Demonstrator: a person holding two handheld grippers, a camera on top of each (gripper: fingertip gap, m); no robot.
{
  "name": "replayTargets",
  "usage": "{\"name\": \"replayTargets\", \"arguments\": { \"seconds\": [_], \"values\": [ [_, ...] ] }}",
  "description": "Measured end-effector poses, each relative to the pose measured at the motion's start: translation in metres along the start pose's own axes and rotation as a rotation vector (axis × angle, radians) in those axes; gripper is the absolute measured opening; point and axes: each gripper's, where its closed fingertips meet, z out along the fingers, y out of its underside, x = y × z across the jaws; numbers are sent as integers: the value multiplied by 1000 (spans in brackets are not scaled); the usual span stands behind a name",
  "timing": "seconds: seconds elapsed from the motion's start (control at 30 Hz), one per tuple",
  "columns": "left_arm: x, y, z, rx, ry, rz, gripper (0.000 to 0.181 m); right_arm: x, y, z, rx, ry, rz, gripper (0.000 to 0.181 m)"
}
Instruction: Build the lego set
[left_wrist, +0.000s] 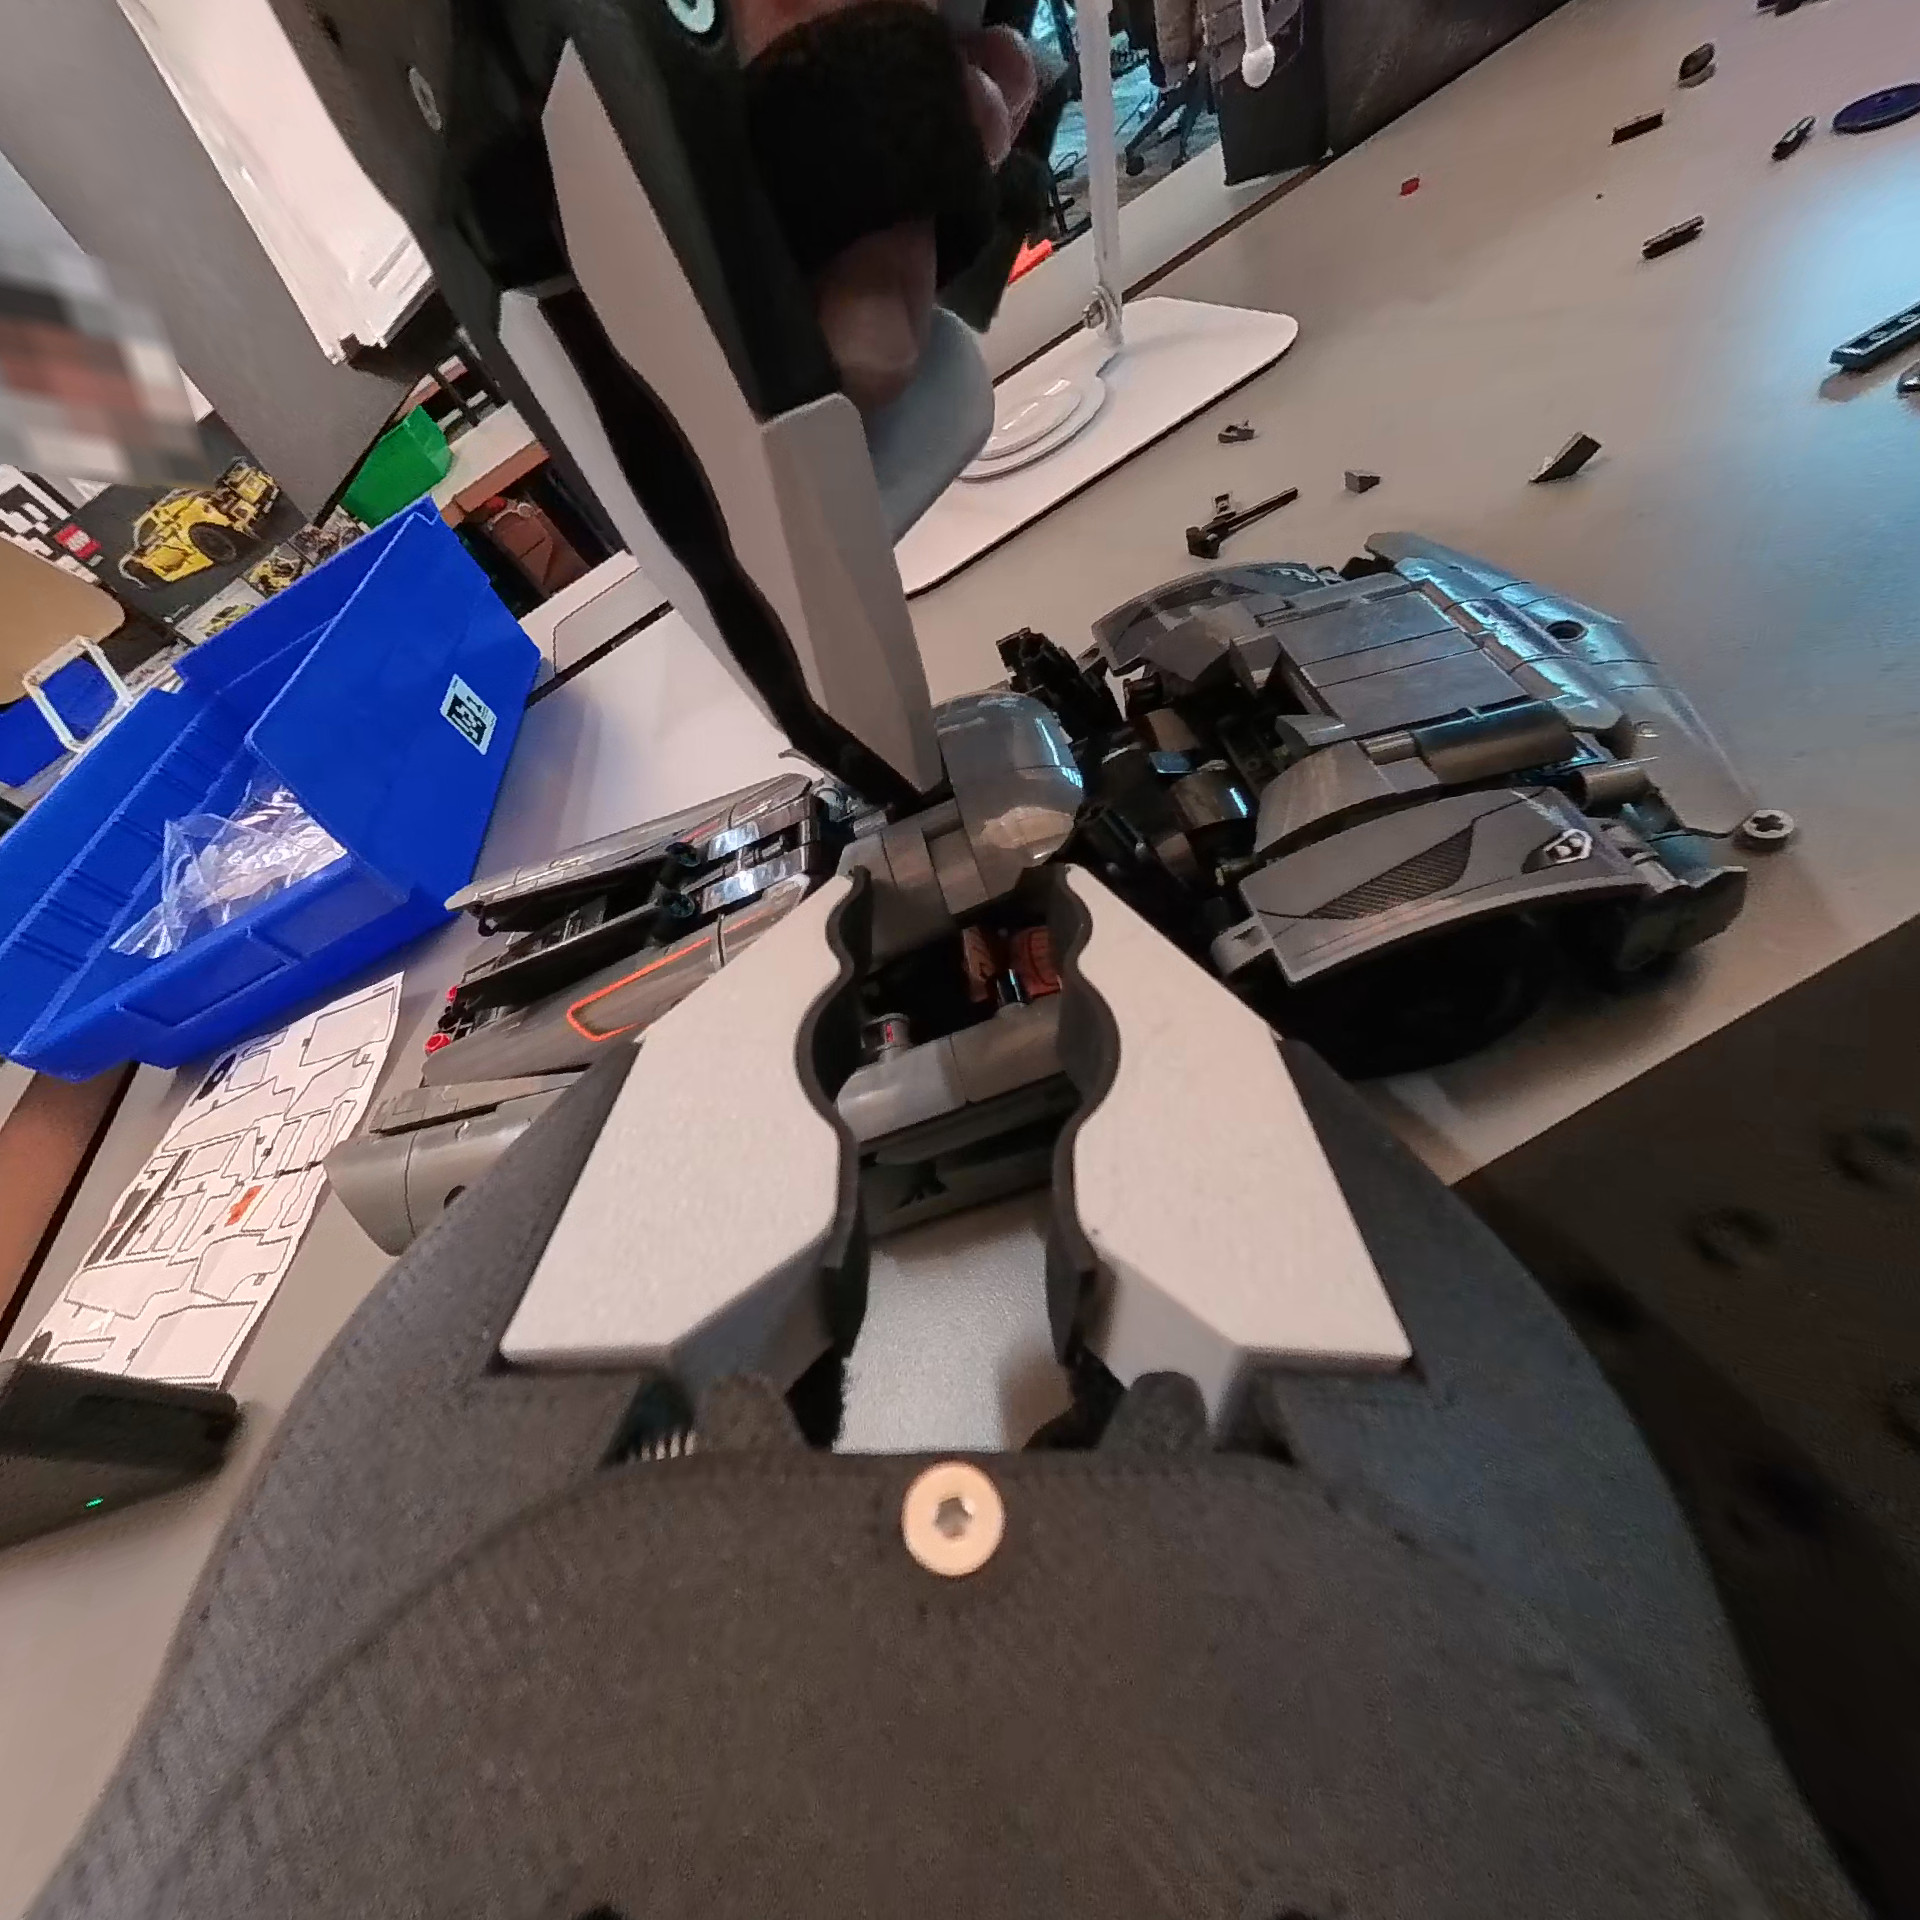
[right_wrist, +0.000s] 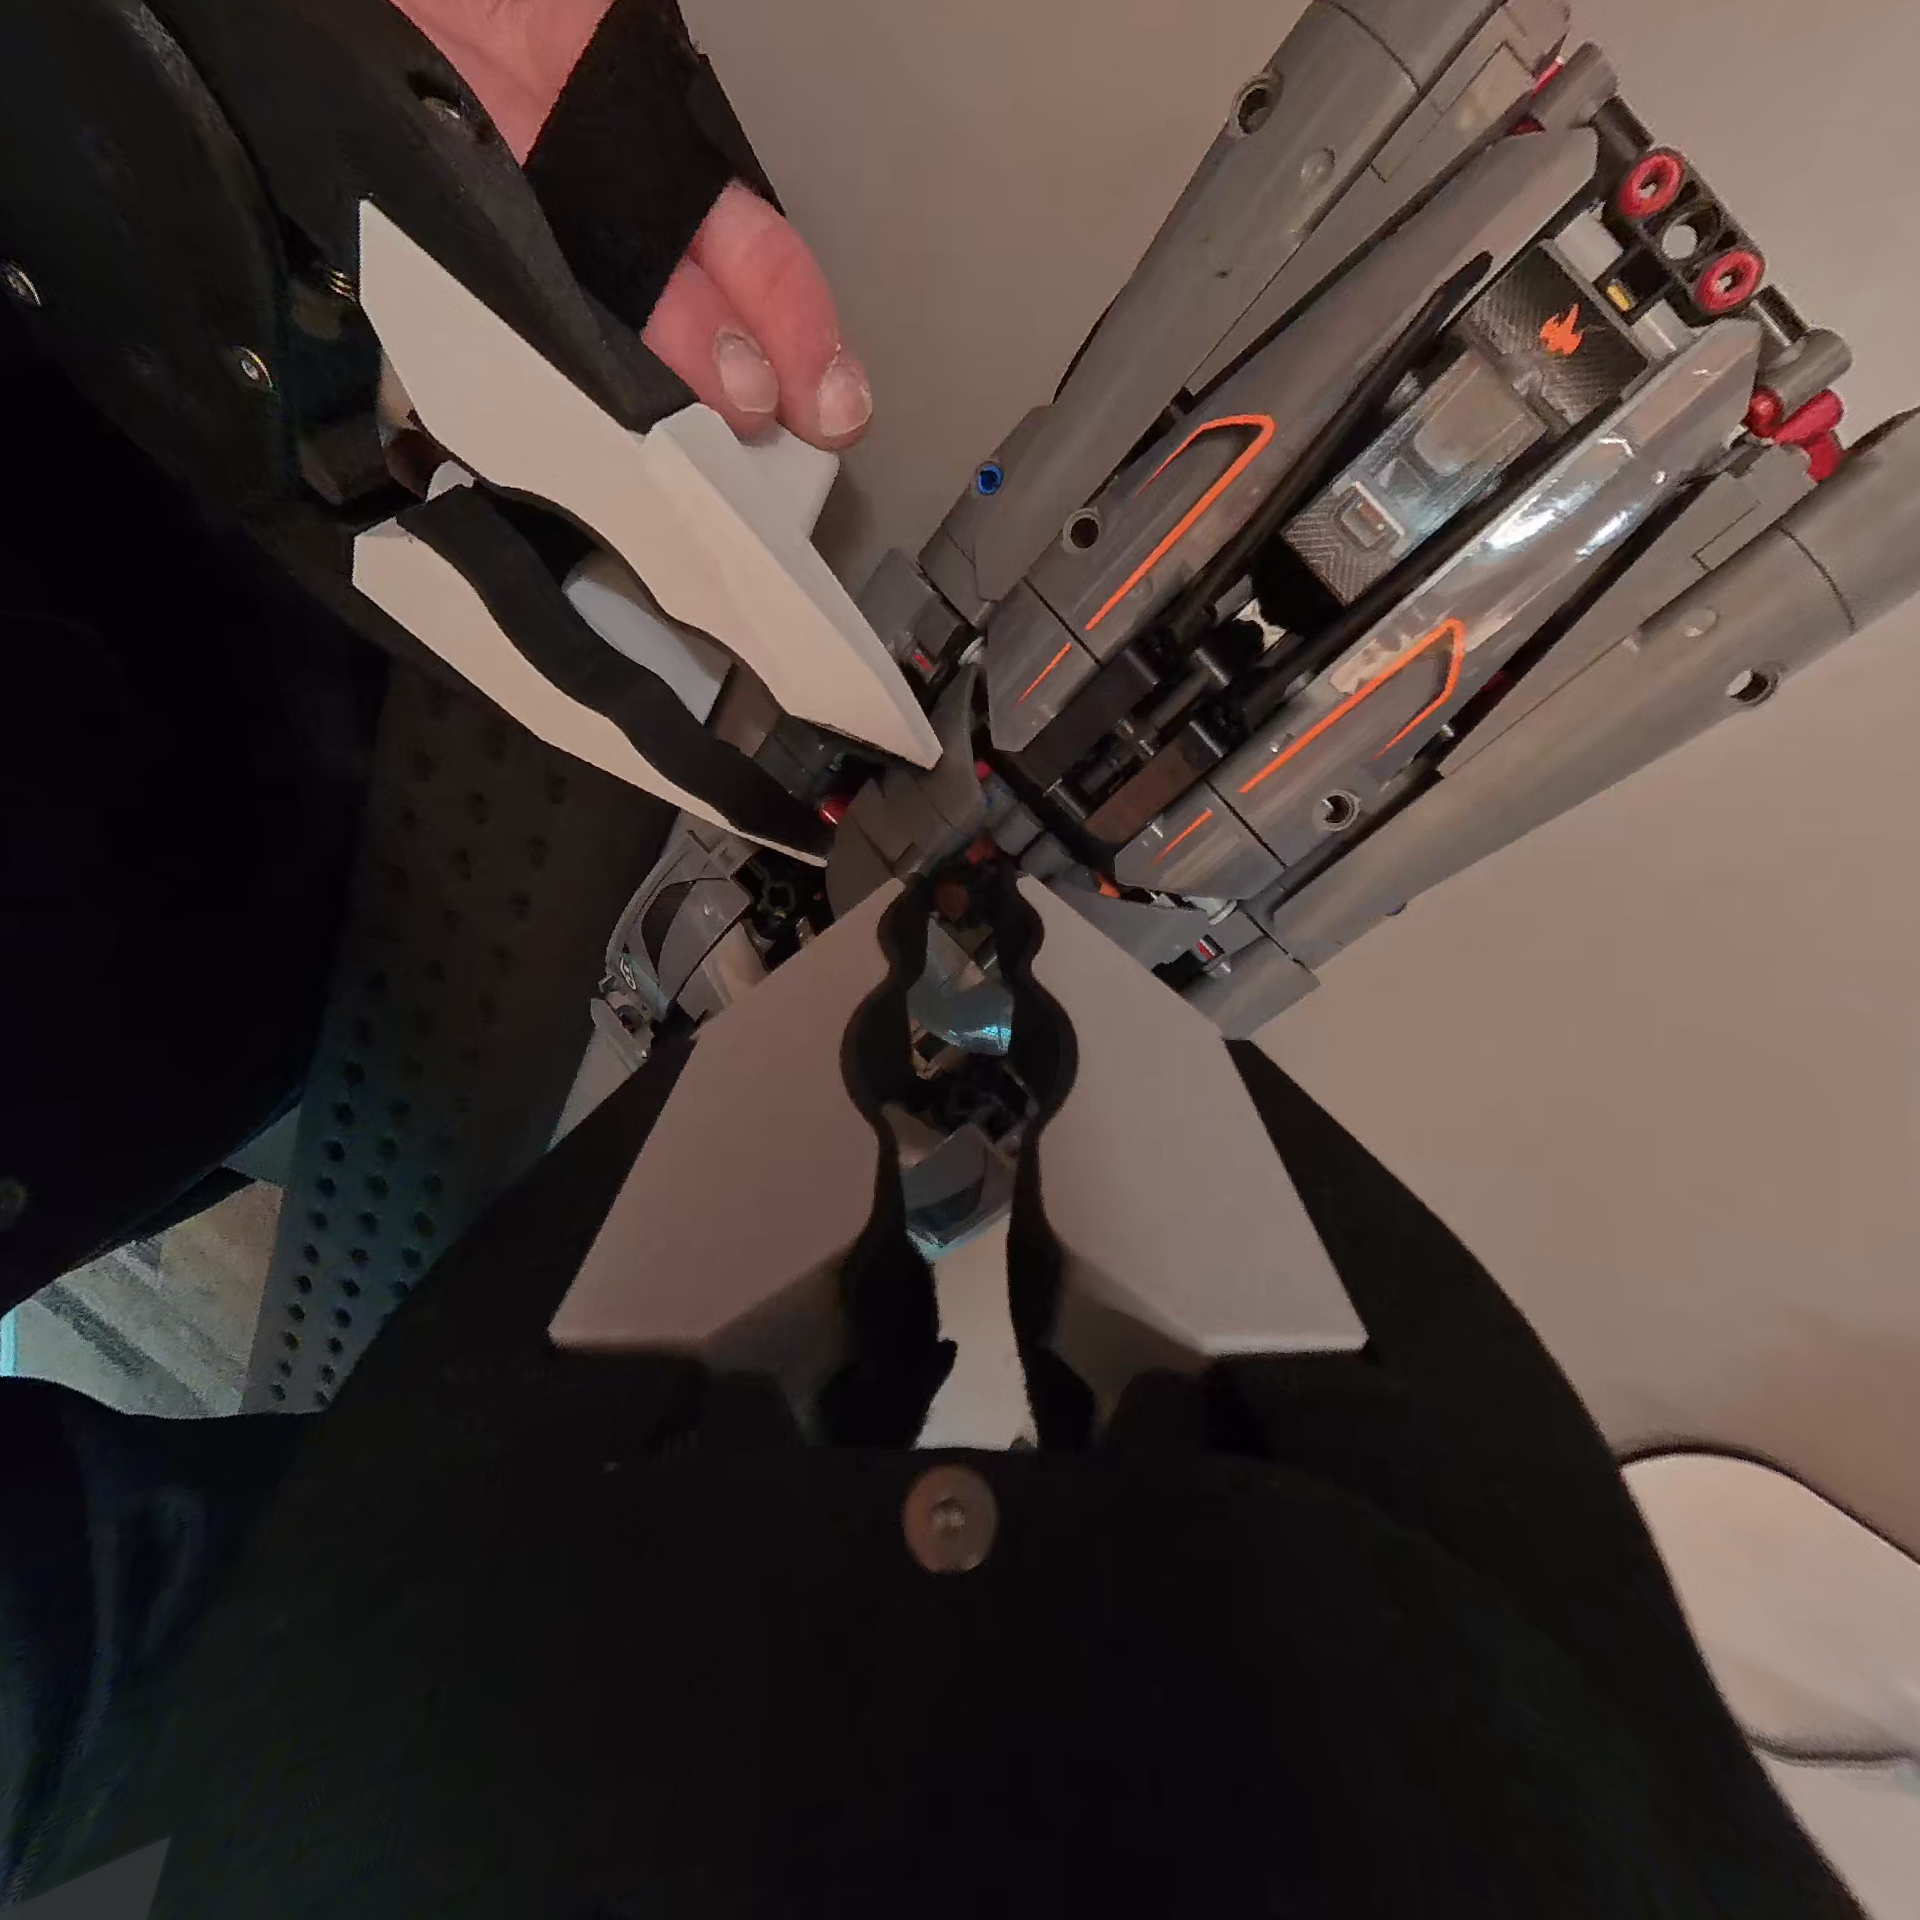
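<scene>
Lego car (left_wrist: 1039, 831), near the desk (left_wrist: 1455, 343) edge: rigid but likely fragile at joints. Left claw (left_wrist: 956, 894) open astride its centre; right claw (right_wrist: 961, 883) nearly closed there, grip uncertain.

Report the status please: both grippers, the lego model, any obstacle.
Left gripper open, fingers straddling the grey lego car model. Right gripper closing on its grey curved panel, grip unclear. Blue plastic bin alongside, not blocking.

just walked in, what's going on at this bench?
A person holding two grippers is working on a grey lego car on the table. The left gripper and right gripper meet at one small grey part at the car's middle; whether either pinches it is unclear. Loose pieces, a blue bin and a sticker sheet lie around.
</scene>
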Motion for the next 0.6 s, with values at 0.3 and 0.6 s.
{"name": "replayTargets", "arguments": {
  "seconds": [0.3,0.6],
  "values": [
    [0,0,0,-3,0,2,32,0,1,0,22,0,-6,11],
    [0,1,0,-5,2,1,31,1,0,1,-3,-16,-8,11]
  ]
}}
